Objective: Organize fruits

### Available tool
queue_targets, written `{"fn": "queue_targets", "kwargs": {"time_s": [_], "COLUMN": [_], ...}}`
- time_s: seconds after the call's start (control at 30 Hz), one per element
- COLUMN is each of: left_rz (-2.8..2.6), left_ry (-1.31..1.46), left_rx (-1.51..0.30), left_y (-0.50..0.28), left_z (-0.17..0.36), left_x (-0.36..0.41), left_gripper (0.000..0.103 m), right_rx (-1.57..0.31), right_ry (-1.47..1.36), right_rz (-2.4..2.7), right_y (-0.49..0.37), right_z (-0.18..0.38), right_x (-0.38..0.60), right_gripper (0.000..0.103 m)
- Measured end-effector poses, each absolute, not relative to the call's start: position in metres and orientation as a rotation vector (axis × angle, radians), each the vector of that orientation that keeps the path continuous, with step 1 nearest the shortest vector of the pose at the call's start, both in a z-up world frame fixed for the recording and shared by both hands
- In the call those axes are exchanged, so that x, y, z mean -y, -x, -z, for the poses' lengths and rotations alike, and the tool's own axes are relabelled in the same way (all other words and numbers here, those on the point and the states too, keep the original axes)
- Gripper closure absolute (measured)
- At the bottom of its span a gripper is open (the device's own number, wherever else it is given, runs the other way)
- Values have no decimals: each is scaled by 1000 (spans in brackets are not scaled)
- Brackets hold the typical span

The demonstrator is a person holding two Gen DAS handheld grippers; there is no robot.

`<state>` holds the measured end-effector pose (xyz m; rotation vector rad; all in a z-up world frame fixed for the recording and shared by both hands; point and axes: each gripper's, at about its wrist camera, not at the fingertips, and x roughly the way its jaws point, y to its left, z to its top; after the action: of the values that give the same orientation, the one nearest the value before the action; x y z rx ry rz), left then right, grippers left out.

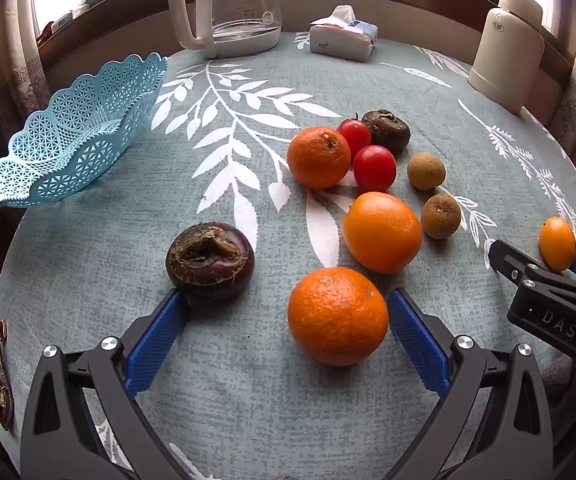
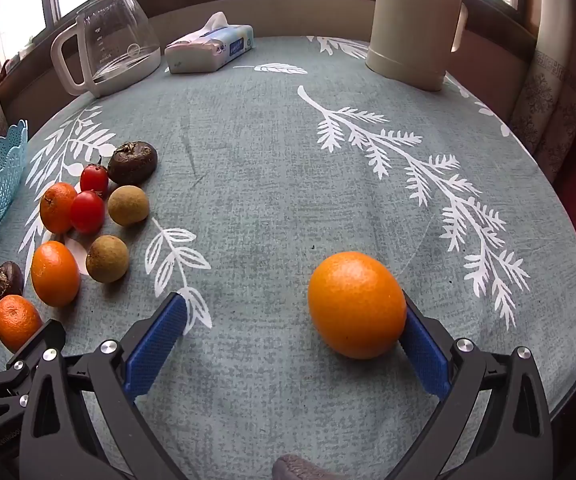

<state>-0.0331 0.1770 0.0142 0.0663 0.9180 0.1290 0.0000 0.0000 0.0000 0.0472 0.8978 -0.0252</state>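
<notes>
Fruit count on tablecloth (image 1: 248, 420): four oranges (image 1: 338, 316), two tomatoes (image 1: 374, 168), two longans (image 1: 426, 171), two water chestnuts (image 1: 210, 266); left gripper (image 1: 286, 328) and right gripper (image 2: 294, 330) both spread wide, empty.

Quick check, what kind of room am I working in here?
Likely a home dining or kitchen table by windows: a leaf-print tablecloth, a glass kettle, a tissue pack and a cream thermos jug on it.
</notes>
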Motion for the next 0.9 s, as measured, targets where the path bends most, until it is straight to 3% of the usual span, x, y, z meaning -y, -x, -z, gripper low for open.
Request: {"fn": "queue_targets", "kwargs": {"time_s": [0.9], "left_rz": [-131], "left_ry": [-69], "left_rx": [-926], "left_y": [31], "left_z": [-11], "left_x": [-176], "left_gripper": [2], "right_rx": [-904], "right_ry": [-38], "right_rz": [13], "right_y": [0], "right_z": [2], "right_x": [6], "right_gripper": [5]}}
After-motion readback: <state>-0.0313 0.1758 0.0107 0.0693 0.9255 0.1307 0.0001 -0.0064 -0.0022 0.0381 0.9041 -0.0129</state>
